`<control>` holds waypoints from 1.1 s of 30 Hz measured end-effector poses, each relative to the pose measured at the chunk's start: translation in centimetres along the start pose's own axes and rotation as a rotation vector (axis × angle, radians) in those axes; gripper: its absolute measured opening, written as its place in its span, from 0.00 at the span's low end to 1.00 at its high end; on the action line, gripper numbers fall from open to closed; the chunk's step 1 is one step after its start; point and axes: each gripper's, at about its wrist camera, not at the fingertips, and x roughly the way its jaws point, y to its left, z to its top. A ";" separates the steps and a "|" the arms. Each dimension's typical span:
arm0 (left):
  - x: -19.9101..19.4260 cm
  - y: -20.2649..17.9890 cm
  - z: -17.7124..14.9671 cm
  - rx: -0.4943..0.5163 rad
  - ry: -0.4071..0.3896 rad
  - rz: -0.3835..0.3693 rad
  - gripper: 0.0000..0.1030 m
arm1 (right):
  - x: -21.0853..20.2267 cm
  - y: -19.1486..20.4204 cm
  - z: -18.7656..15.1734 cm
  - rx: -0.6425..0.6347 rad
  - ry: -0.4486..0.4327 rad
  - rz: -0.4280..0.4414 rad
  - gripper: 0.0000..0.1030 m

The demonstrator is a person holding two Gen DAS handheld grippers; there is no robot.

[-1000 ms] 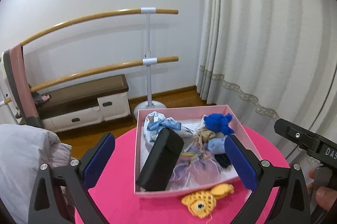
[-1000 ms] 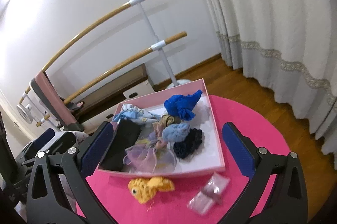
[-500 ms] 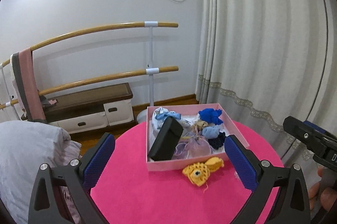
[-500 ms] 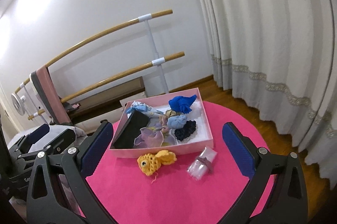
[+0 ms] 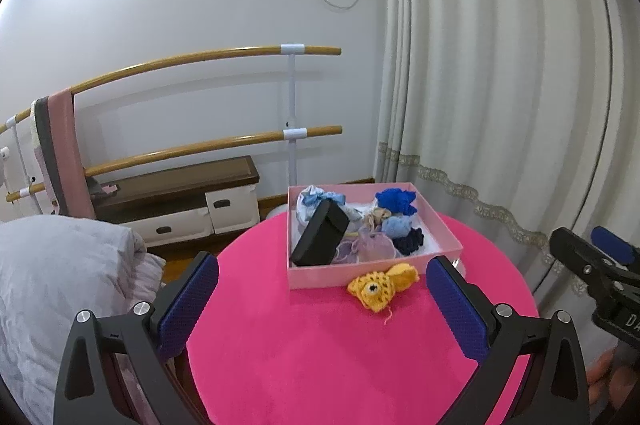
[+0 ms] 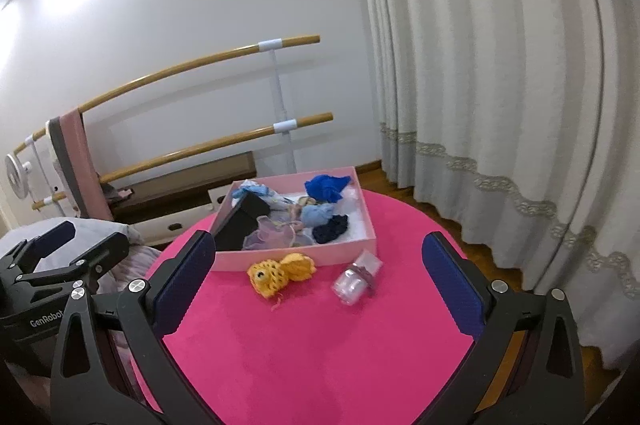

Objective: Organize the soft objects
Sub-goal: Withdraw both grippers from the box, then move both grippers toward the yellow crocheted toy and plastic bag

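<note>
A pink box stands at the far side of the round pink table. In it lie a black case, a blue cloth, a lilac pouch and other soft pieces. A yellow crocheted fish lies on the table just in front of the box. A small clear packet rests to its right. My left gripper and right gripper both hang open above the near half of the table, holding nothing.
White curtains hang at the right. A wooden double barre runs along the back wall above a low cabinet. A grey-white quilt lies to the left of the table. A pink band hangs over the barre.
Both grippers have pulled back and up from the box, so the whole table now shows. Box, fish and packet have not moved.
</note>
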 end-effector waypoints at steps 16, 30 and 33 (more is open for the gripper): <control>-2.3 0.7 -1.8 -0.020 0.066 0.019 1.00 | -1.7 -0.1 -2.6 -0.007 0.032 0.011 1.00; -2.4 1.8 -2.3 -0.045 0.089 0.021 1.00 | -1.4 0.5 -3.0 -0.012 0.048 0.026 1.00; -2.3 2.0 -2.5 -0.049 0.092 0.015 1.00 | -1.3 0.4 -3.1 -0.011 0.053 0.021 1.00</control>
